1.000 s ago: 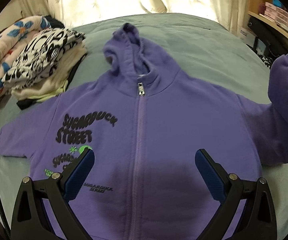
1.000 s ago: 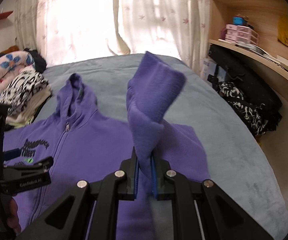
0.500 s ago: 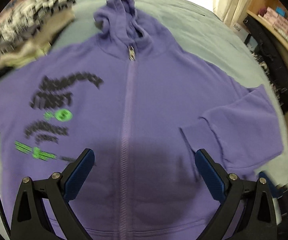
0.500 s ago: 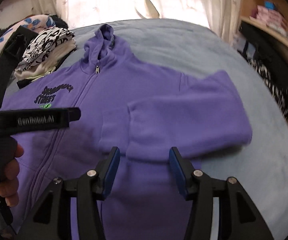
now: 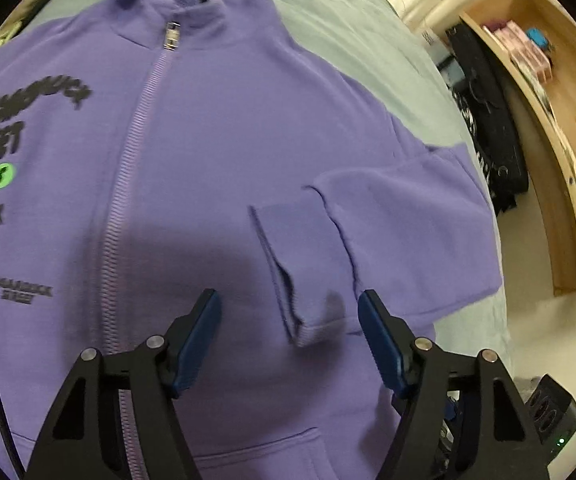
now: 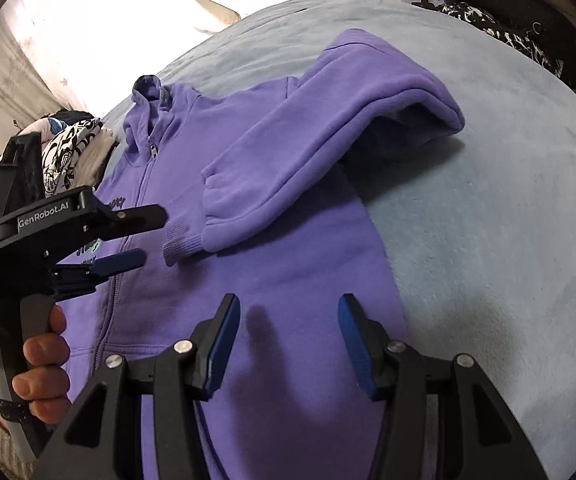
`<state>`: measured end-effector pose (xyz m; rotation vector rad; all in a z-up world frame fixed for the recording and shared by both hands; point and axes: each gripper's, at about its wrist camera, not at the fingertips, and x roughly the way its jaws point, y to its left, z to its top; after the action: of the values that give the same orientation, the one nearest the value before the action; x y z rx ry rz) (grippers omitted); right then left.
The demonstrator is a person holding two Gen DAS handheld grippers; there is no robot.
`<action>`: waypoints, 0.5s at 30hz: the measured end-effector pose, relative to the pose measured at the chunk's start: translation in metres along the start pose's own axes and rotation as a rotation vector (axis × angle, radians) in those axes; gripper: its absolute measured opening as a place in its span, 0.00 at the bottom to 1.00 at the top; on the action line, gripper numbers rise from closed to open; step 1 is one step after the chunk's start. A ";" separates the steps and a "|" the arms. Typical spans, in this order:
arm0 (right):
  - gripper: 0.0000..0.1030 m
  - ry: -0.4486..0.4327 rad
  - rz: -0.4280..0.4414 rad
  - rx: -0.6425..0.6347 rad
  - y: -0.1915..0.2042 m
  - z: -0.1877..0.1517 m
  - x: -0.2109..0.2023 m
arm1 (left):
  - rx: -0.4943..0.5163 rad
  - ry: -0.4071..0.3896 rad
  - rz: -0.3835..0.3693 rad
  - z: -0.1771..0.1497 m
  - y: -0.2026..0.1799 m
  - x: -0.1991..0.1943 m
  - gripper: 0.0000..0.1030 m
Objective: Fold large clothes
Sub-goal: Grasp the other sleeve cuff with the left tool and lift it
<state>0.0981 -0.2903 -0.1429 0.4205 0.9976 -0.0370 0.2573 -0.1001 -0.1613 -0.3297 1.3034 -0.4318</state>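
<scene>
Your left gripper (image 6: pixel 127 240) reads "GenRobot.AI"; its jaws have just been closing, nothing between them. The purple hoodie (image 5: pixel 247 140) lies flat on the bed (image 6: pixel 508 200), sleeve (image 6: pixel 308 140) folded across. Your right gripper (image 6: pixel 288 344) is spread, empty. Folded clothes (image 6: pixel 67 148) sit beside the hood.

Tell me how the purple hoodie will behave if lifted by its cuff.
The hoodie is probably floppy: its folded sleeve sags over the body. The thick fleece looks fairly heavy, so it would likely drape and drag. The ribbed cuff should grip well.
</scene>
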 end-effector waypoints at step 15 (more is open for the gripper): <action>0.50 -0.022 -0.049 -0.028 0.004 -0.002 -0.006 | 0.188 -0.046 0.068 0.006 -0.072 0.007 0.06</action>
<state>0.0944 -0.2871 -0.1377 0.3696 0.9854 -0.0717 0.2556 -0.1664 -0.1326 -0.1368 1.2152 -0.4827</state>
